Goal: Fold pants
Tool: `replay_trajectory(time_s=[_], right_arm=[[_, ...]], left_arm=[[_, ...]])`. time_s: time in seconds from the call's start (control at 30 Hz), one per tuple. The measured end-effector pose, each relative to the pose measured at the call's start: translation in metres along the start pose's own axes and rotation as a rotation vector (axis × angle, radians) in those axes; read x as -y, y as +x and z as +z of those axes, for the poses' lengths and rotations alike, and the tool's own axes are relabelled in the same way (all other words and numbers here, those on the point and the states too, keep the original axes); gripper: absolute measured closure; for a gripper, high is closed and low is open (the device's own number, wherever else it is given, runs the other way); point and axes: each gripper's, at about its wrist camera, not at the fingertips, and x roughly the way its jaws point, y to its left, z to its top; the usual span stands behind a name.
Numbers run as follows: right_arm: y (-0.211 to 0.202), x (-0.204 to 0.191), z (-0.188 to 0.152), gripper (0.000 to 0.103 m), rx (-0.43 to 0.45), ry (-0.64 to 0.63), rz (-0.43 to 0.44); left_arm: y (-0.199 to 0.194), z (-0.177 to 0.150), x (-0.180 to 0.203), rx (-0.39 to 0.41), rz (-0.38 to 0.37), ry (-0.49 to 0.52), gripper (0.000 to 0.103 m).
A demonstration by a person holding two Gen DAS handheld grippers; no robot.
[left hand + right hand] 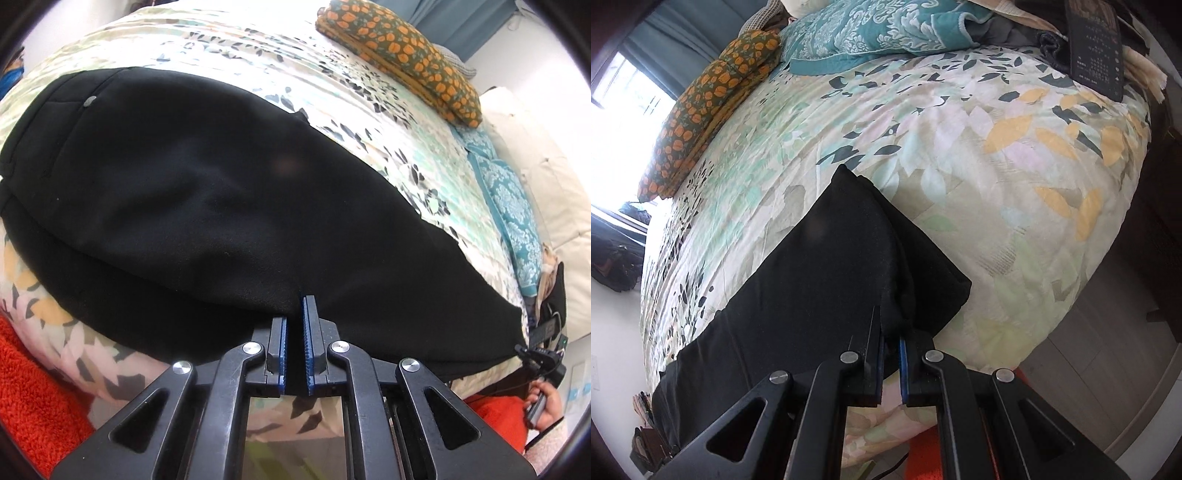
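Black pants [221,192] lie lengthwise across the floral bedspread [369,110], doubled leg over leg, with the waistband and a grey button [90,100] at the left. My left gripper [295,310] is shut on the pants' near edge, black cloth pinched between its blue pads. In the right wrist view the leg end of the pants [820,266] lies folded on the bedspread [960,166]. My right gripper [891,332] is shut on a raised ridge of that cloth. The right gripper [543,350] and a hand [546,402] also show at the left view's right edge.
A folded cloth with orange flowers [709,110] and a teal patterned pillow [879,33] lie at the far side of the bed. A dark printed card [1097,48] rests at the far right corner. Red fabric [33,387] is below the bed's near edge, wooden floor [1108,332] to the right.
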Motion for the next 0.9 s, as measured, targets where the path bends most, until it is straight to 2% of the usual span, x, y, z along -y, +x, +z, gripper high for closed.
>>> replay_trajectory(time_s=[0.33, 0.57, 0.7, 0.87, 0.9], right_arm=[[0.0, 0.008, -0.001, 0.097, -0.004, 0.044, 0.018], [-0.001, 0.009, -0.004, 0.097, -0.001, 0.051, -0.006], [0.0, 0.012, -0.006, 0.097, -0.005, 0.066, -0.029], [-0.002, 0.005, -0.008, 0.096, 0.014, 0.04, -0.083], [-0.003, 0.004, -0.009, 0.089, 0.021, 0.033, -0.085]], left_arm=[[-0.007, -0.015, -0.003, -0.008, 0.002, -0.001, 0.097], [-0.003, -0.019, -0.004, -0.036, 0.012, 0.012, 0.097], [0.01, -0.021, -0.004, -0.083, 0.039, 0.028, 0.096], [0.013, -0.02, -0.005, -0.118, 0.04, 0.001, 0.085], [0.011, -0.02, -0.006, -0.123, 0.044, -0.003, 0.082]])
